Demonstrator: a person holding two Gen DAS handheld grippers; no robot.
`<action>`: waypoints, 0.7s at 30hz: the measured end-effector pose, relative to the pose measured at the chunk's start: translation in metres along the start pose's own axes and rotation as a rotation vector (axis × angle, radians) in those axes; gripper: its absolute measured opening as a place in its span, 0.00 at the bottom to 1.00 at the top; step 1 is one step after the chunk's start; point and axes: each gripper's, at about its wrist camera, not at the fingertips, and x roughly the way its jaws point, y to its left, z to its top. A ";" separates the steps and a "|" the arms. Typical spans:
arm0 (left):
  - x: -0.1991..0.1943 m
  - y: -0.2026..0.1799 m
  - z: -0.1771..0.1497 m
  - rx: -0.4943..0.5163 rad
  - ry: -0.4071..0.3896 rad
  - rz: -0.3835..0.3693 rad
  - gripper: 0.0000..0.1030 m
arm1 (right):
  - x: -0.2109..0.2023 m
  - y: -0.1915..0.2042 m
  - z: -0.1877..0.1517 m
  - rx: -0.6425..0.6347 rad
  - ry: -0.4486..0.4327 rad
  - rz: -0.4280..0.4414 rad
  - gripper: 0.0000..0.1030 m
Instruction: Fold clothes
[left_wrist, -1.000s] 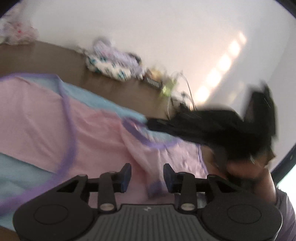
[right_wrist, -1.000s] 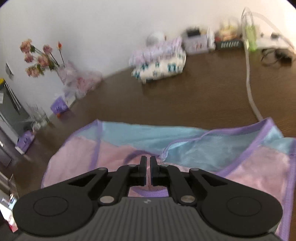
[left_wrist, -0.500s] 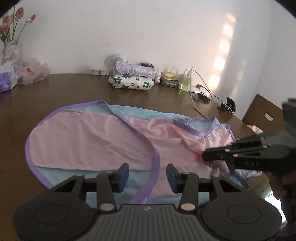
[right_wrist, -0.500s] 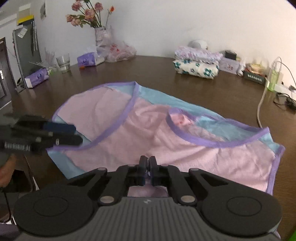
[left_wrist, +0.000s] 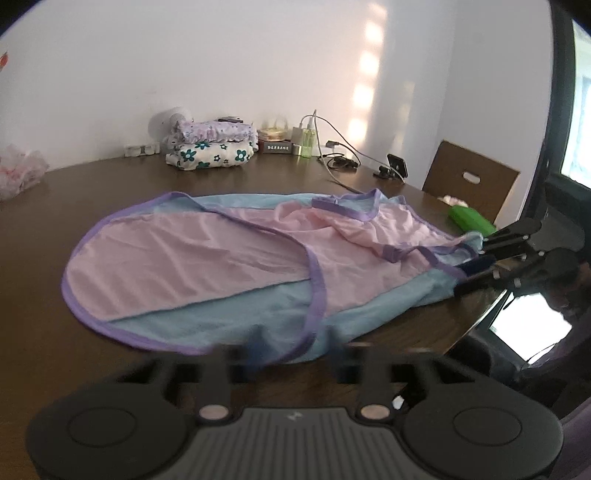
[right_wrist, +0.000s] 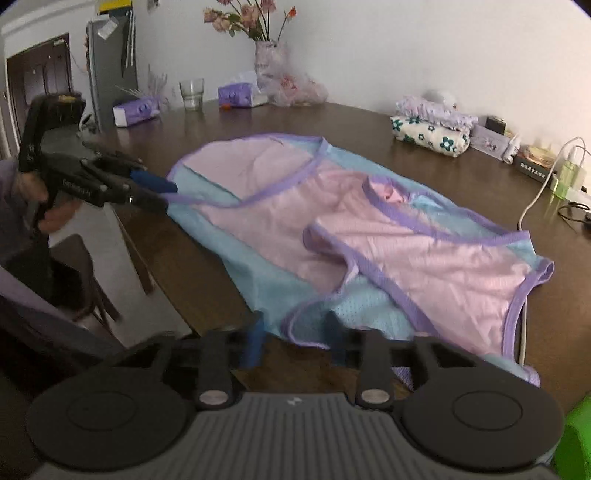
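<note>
A pink and light-blue garment with purple trim lies spread on the brown table; it also shows in the right wrist view. My left gripper is open and empty, just short of the garment's near blue hem. It appears in the right wrist view at the garment's left edge. My right gripper is open and empty at the near hem. In the left wrist view it sits at the garment's right end.
A folded floral stack sits at the back by the wall, with chargers and cables beside it. A vase of flowers, tissue boxes and a glass stand far left. A chair and a green object are at the right.
My right gripper was shut and has opened. Both grippers have drawn back toward the garment's near edge, and the garment now lies flat on the table.
</note>
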 end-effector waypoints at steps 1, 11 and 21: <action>-0.001 0.001 -0.001 -0.002 0.000 0.000 0.03 | -0.002 0.001 -0.001 0.001 0.000 -0.006 0.06; -0.006 0.013 -0.006 -0.054 -0.038 -0.046 0.36 | 0.002 -0.005 -0.004 0.017 -0.027 0.001 0.21; 0.000 0.034 0.044 0.018 -0.101 -0.057 0.01 | 0.000 -0.039 0.025 0.142 -0.128 -0.012 0.02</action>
